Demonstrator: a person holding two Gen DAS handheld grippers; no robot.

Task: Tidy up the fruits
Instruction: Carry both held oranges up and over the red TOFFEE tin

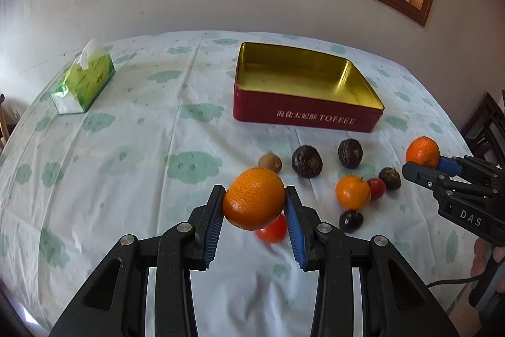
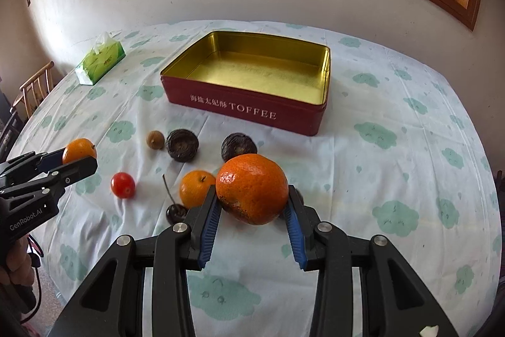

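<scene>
You are holding a round orange mandarin (image 1: 254, 198) in your left gripper (image 1: 255, 204), whose blue ribbed pads are closing against the fruit's two sides and keeping it lifted above the surface (image 1: 126, 179), a table under a white cloth printed with green clouds. Your right gripper (image 2: 252, 207) is doing the same with a second, larger orange mandarin (image 2: 252, 188), its pads pressing both flanks of the fruit.

The open red rectangular toffee tin with a gold interior (image 2: 252, 111) is sitting farther back on the surface, well apart from both held mandarins, and nothing is lying inside it.

Between you and the tin, loose fruit is resting on the cloth: a third small orange mandarin (image 2: 196, 188), two dark wrinkled round fruits (image 2: 182, 145) side by side, a small tan round fruit (image 2: 155, 140) just left of them, a shiny red cherry tomato (image 2: 122, 185), and a dark cherry with a stem (image 2: 175, 213) near the right gripper's left finger. In the left wrist view another red tomato (image 1: 271, 230) is showing just below the held mandarin.

A green tissue box (image 1: 83, 82) is sitting at the far left of the surface.
</scene>
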